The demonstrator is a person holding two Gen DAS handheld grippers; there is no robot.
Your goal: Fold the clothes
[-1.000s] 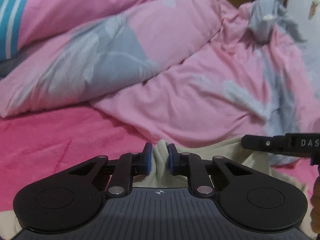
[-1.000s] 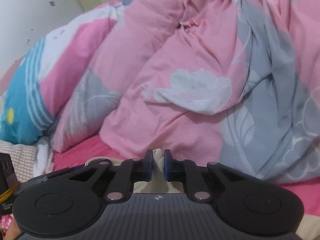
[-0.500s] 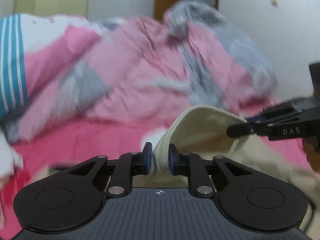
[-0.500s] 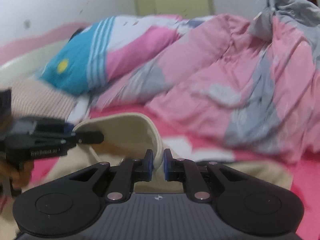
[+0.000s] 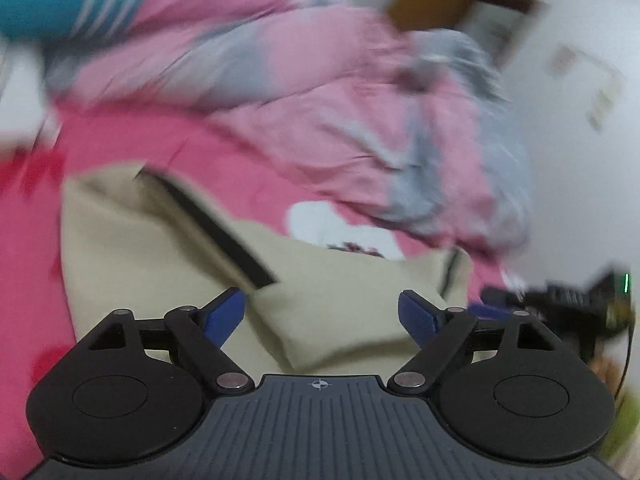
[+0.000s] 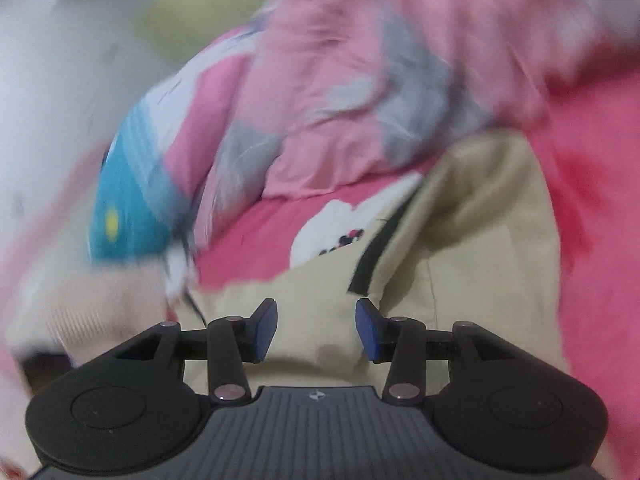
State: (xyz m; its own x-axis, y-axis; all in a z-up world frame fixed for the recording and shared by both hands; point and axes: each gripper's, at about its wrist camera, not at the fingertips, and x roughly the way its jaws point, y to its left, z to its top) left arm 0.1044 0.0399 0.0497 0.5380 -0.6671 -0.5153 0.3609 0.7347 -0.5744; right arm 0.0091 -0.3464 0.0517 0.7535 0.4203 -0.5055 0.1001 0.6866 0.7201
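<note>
A cream-coloured garment [image 5: 168,248] lies folded on the pink bed sheet [image 5: 132,144], with a dark stripe [image 5: 216,228] running diagonally across its upper layer and a folded corner pointing toward the left gripper [image 5: 322,316]. That gripper's blue-padded fingers [image 5: 224,314] are spread wide and opening; the cloth lies beneath and between them, but the pads do not press on it. In the right wrist view the same garment [image 6: 480,240] spreads out ahead of the right gripper [image 6: 316,328], its dark stripe [image 6: 376,248] slanting up toward the right. The right gripper's fingers [image 6: 264,328] are also parting, about half spread, with the cream cloth lying below the gap and neither pad touching it. A white printed patch on the sheet [image 6: 332,228] shows just past the garment's far edge. Behind it is a rumpled pink and grey quilt [image 5: 320,92], and a blue, pink and white pillow [image 6: 132,200] lies to the left in the right wrist view. At the right edge of the left wrist view the other gripper (dark and heavily blurred) [image 5: 560,304] sits just beside the garment's corner. Both views are smeared by motion, so fine detail on the cloth cannot be told.
</note>
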